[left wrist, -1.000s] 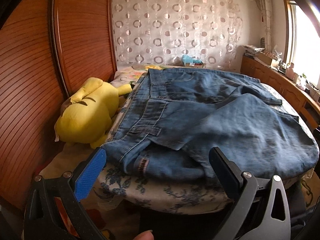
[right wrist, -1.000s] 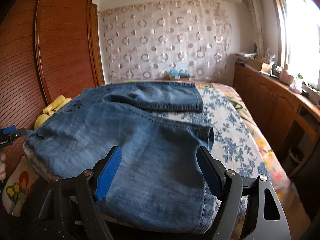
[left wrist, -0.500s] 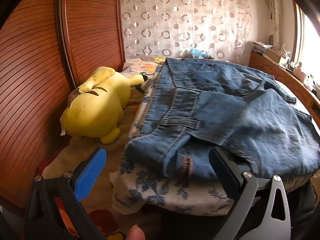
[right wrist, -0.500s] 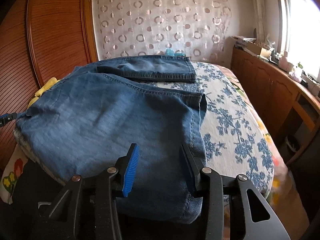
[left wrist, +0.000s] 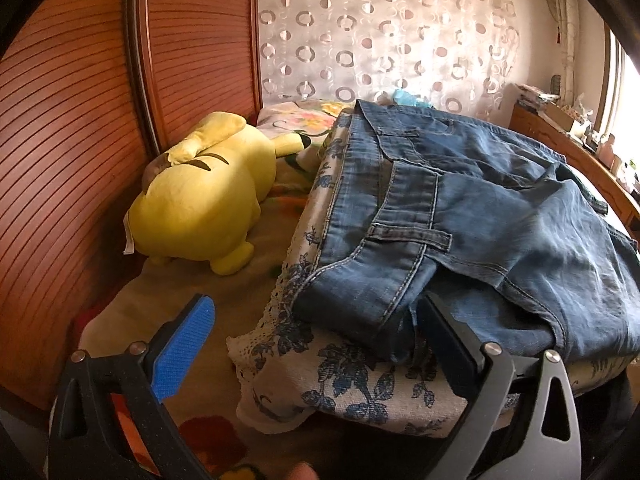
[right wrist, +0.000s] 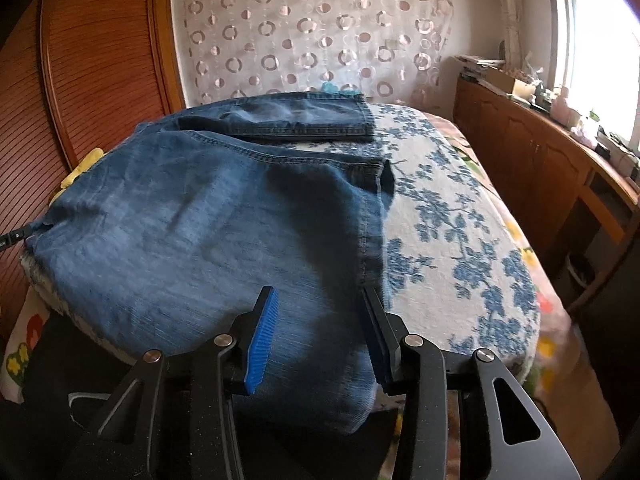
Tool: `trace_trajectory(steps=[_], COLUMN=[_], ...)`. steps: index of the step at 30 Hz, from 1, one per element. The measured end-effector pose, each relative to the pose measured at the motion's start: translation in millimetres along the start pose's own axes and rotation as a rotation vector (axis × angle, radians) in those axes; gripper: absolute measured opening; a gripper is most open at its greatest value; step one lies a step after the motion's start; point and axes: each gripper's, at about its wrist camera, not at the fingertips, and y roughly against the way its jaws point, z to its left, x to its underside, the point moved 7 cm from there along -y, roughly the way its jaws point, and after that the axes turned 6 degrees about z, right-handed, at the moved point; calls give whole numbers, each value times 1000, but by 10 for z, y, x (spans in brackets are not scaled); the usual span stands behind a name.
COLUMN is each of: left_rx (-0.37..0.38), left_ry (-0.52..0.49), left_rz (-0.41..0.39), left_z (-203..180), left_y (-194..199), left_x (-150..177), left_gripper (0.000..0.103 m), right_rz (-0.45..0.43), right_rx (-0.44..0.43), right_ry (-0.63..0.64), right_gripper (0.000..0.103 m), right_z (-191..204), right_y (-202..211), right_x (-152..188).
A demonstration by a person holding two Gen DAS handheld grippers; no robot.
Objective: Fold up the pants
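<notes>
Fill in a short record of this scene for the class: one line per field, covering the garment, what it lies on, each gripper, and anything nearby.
garment: blue jeans, spread flat, one leg lying over the other
surface: bed with a blue floral cover
left gripper: open, at the waistband corner, nothing between its fingers
right gripper: open, narrower gap, over the near leg hem, holding nothing
beside the jeans: yellow plush toy lying on the bed by the wooden wardrobe
back wall: curtain with circle pattern
fold progress: not yet folded into a stack
</notes>
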Motion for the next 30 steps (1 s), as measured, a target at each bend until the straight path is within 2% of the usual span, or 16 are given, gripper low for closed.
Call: trace_trajectory(steps=[3,8,11,16,18,22,30], left_rx=[28,67,82,116,139,109,98], left_ry=[11,21,20,34,33,23,3], left_rz=[10,20,28,40,41,28,9], left_z=[15,14,2,14,-12,-29,-48], left_y=[-28,-52,-72,-112,-100,-73,5], left_x=[7,32,51,57,52,39,5], left_gripper=[94,80,72,67,59,54,44], right_rz=[4,18,26,41,42,39,35], right_rx=[17,26,2,-2,-8,-5,-24], right_ry=[-13,-22,-16,-9,-6,23,57], right_gripper=[55,56,56,56,56,56,30], right_z=[-80,-177,-158,-145,-129,-99,-42], right_y=[42,131,161,156,148,112,97], right_x=[26,78,113,123,102,82,66])
